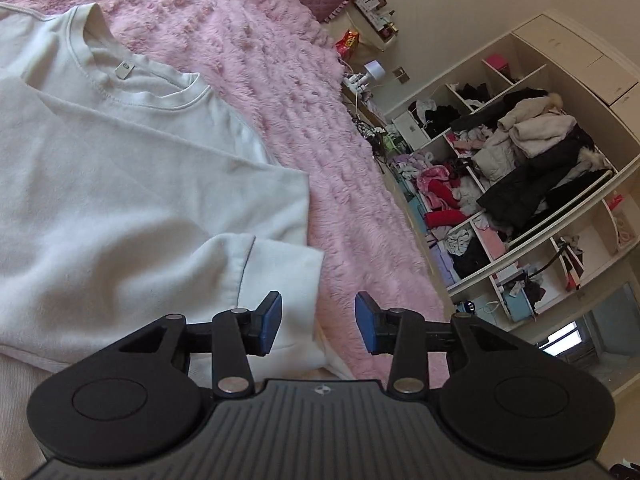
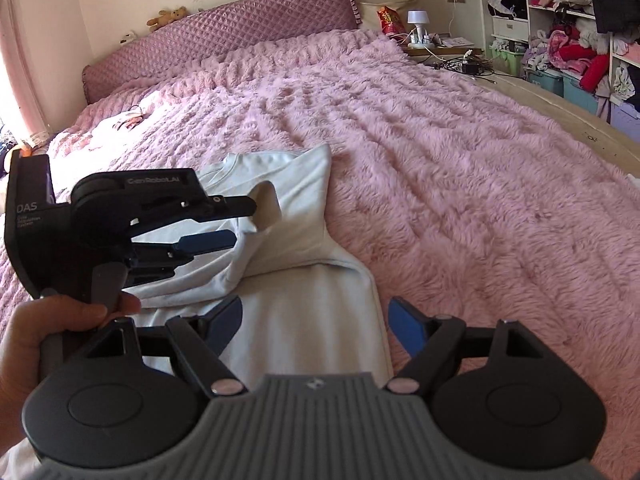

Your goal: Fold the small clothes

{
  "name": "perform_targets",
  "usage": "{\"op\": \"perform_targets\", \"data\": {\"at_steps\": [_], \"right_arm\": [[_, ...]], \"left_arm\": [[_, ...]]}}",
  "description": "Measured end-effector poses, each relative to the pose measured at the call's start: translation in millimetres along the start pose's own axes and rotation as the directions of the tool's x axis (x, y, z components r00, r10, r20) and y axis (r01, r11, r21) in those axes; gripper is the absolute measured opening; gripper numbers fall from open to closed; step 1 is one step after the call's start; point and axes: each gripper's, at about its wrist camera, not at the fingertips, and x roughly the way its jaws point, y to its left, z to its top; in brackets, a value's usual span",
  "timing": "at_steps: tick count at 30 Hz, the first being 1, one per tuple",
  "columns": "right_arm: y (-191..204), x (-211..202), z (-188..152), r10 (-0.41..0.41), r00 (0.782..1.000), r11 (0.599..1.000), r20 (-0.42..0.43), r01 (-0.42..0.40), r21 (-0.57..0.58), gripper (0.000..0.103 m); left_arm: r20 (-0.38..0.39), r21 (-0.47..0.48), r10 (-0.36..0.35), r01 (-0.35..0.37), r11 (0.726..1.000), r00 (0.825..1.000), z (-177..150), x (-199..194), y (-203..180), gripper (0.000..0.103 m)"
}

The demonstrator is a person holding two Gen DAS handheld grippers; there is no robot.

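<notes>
A white long-sleeved sweatshirt lies on the pink fluffy bedspread, collar towards the headboard, one sleeve folded across its body. My left gripper is open and empty, hovering over the sleeve cuff at the garment's edge. In the right wrist view the sweatshirt lies partly folded, and the left gripper shows above it, open, held by a hand. My right gripper is open and empty, just above the near part of the garment.
The bedspread spreads wide to the right. A padded purple headboard stands at the far end. A bedside table with a lamp and open shelves stuffed with clothes stand beyond the bed's right edge.
</notes>
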Motion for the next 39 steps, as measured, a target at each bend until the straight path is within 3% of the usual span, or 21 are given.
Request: {"op": "perform_targets", "data": {"at_steps": [3, 6, 8, 12, 14, 16, 19, 21, 22, 25, 27, 30, 36, 39], "right_arm": [[2, 5, 8, 0.013, 1.0, 1.0, 0.01, -0.013, 0.028, 0.076], [11, 17, 18, 0.039, 0.999, 0.999, 0.031, -0.039, 0.002, 0.072], [18, 28, 24, 0.063, 0.997, 0.998, 0.038, -0.062, -0.024, 0.045], [27, 68, 42, 0.078, 0.997, 0.997, 0.025, -0.077, -0.015, 0.04], [26, 88, 48, 0.066, 0.998, 0.997, 0.015, -0.066, 0.028, 0.041], [23, 106, 55, 0.071, 0.997, 0.993, 0.003, -0.071, 0.089, 0.042], [20, 131, 62, 0.099, 0.994, 0.981, -0.042, -0.09, 0.173, 0.042], [22, 145, 63, 0.115, 0.99, 0.974, -0.078, -0.097, 0.203, 0.026], [24, 150, 64, 0.125, 0.988, 0.972, -0.093, -0.104, 0.211, 0.0], [36, 151, 64, 0.117, 0.99, 0.978, -0.082, -0.101, 0.181, 0.0], [41, 146, 67, 0.117, 0.991, 0.982, -0.065, -0.106, 0.155, 0.0], [44, 136, 72, 0.125, 0.991, 0.985, -0.044, -0.119, 0.128, 0.0], [40, 130, 74, 0.129, 0.99, 0.986, -0.051, -0.122, 0.114, 0.0], [40, 130, 72, 0.126, 0.991, 0.987, -0.054, -0.12, 0.111, 0.0]], "left_arm": [[0.051, 0.04, 0.002, -0.004, 0.999, 0.999, 12, -32, -5, 0.045], [0.103, 0.144, 0.085, -0.099, 0.985, 0.991, 25, -73, -2, 0.047], [0.137, 0.236, 0.19, -0.219, 0.947, 0.972, 31, -97, 5, 0.049], [0.157, 0.344, 0.372, -0.404, 0.848, 0.915, 36, -141, 31, 0.051], [0.176, 0.383, 0.454, -0.486, 0.786, 0.873, 36, -165, 43, 0.051], [0.19, 0.402, 0.511, -0.541, 0.739, 0.839, 35, -184, 55, 0.051], [0.191, 0.435, 0.568, -0.588, 0.682, 0.8, 31, -202, 69, 0.051], [0.185, 0.443, 0.596, -0.608, 0.66, 0.781, 29, -206, 78, 0.051], [0.187, 0.445, 0.61, -0.62, 0.647, 0.77, 29, -207, 82, 0.051], [0.172, 0.475, 0.637, -0.63, 0.614, 0.751, 27, -201, 92, 0.051], [0.163, 0.531, 0.655, -0.625, 0.573, 0.738, 26, -192, 94, 0.051], [0.172, 0.62, 0.679, -0.614, 0.488, 0.713, 22, -183, 100, 0.051], [0.212, 0.813, 0.692, -0.518, 0.266, 0.69, 14, -164, 102, 0.056], [0.22, 0.86, 0.697, -0.473, 0.191, 0.682, 13, -156, 105, 0.056]]}}
